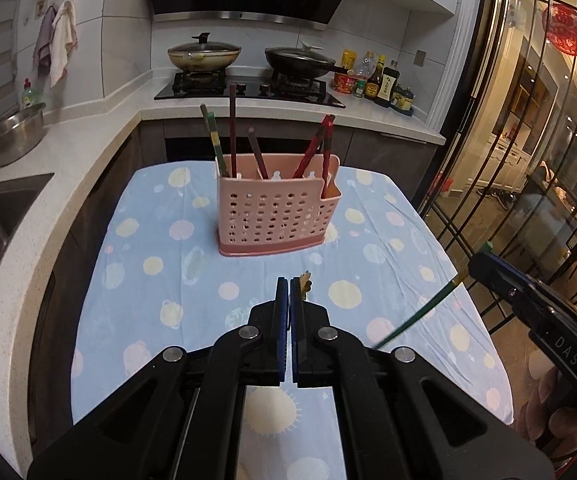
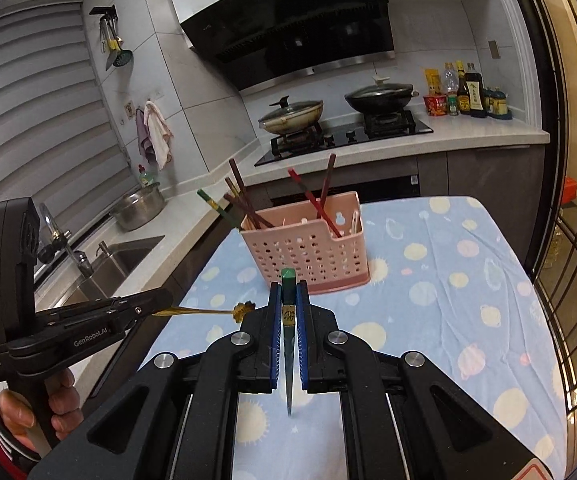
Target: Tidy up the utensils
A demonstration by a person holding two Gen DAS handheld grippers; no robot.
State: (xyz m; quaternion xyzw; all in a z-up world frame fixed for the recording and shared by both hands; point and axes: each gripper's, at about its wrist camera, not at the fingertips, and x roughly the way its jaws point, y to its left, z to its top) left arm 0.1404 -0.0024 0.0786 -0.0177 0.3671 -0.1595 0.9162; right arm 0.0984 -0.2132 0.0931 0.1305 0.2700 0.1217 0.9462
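On the far left a steel bowl (image 1: pixel 16 134) sits on the counter beside the sink (image 2: pixel 122 258). The person's hand (image 2: pixel 28 408) grips the handle of the left gripper (image 1: pixel 289 280), whose jaws are clamped tight on a slim amber utensil (image 2: pixel 208 312) with a decorated end; its ornate tip pokes out just beside the pads. In the middle of the blue spotted tablecloth (image 1: pixel 148 240) stands the pink perforated utensil holder (image 1: pixel 276 212), upright, with several dark red and green chopsticks (image 1: pixel 232 132) leaning in its compartments. Behind it, two lidded pans (image 1: pixel 204 54) rest on the stove. Further right, the right gripper (image 2: pixel 288 284) is closed on a green chopstick (image 2: pixel 288 344), held lengthwise between the blue pads, its green end sticking out past the fingertips toward the holder. Both grippers hang above the cloth, well apart from the holder. Sauce bottles (image 2: pixel 470 90) line the counter at far right.
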